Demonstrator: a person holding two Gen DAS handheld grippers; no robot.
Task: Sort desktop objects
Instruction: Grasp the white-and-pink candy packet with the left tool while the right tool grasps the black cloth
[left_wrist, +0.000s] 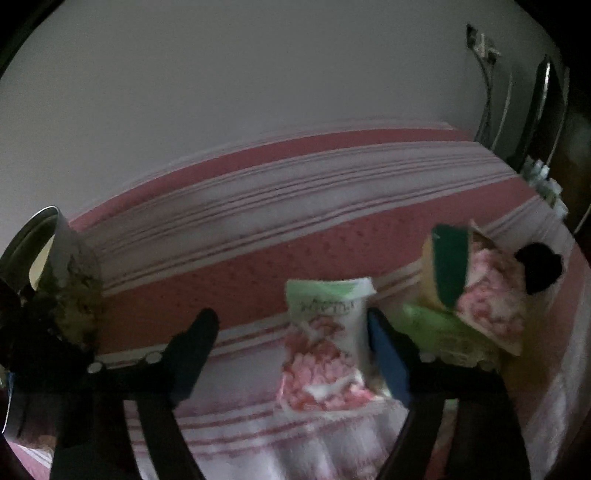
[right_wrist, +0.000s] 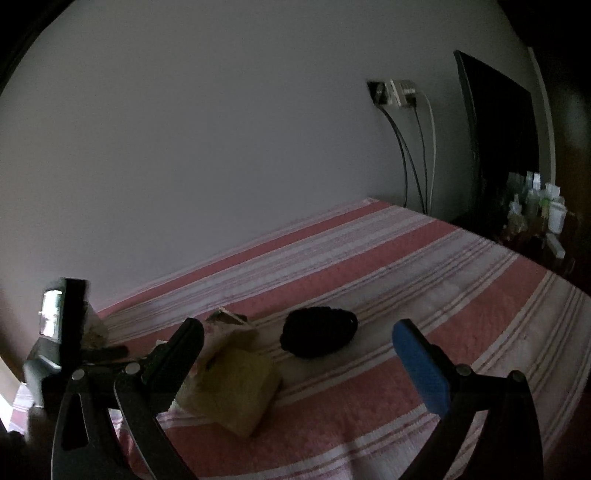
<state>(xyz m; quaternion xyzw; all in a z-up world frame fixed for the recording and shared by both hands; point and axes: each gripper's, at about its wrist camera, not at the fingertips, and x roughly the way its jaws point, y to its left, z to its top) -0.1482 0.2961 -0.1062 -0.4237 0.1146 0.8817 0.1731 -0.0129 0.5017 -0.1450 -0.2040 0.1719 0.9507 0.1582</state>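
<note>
A white, green and pink snack packet (left_wrist: 325, 354) lies on the pink-and-white striped cloth (left_wrist: 236, 258). My left gripper (left_wrist: 291, 321) is open around it: the blue right pad (left_wrist: 388, 362) is right beside the packet's edge, and the left finger (left_wrist: 192, 350) stands well clear. Right of it a green-and-yellow sponge (left_wrist: 447, 269) leans on a second pink packet (left_wrist: 491, 299), over something light green (left_wrist: 432, 325). In the right wrist view my right gripper (right_wrist: 299, 326) is open and holds nothing. The yellow sponge (right_wrist: 240, 391) lies by its left finger, and a black rounded object (right_wrist: 317, 332) lies ahead.
A worn metal container (left_wrist: 62, 273) stands at the cloth's left edge. A dark device with a lit panel (right_wrist: 51, 325) is at the left. Wall socket with cables (right_wrist: 399, 96), a dark screen (right_wrist: 498, 147) and several bottles (right_wrist: 535, 206) sit at the far right.
</note>
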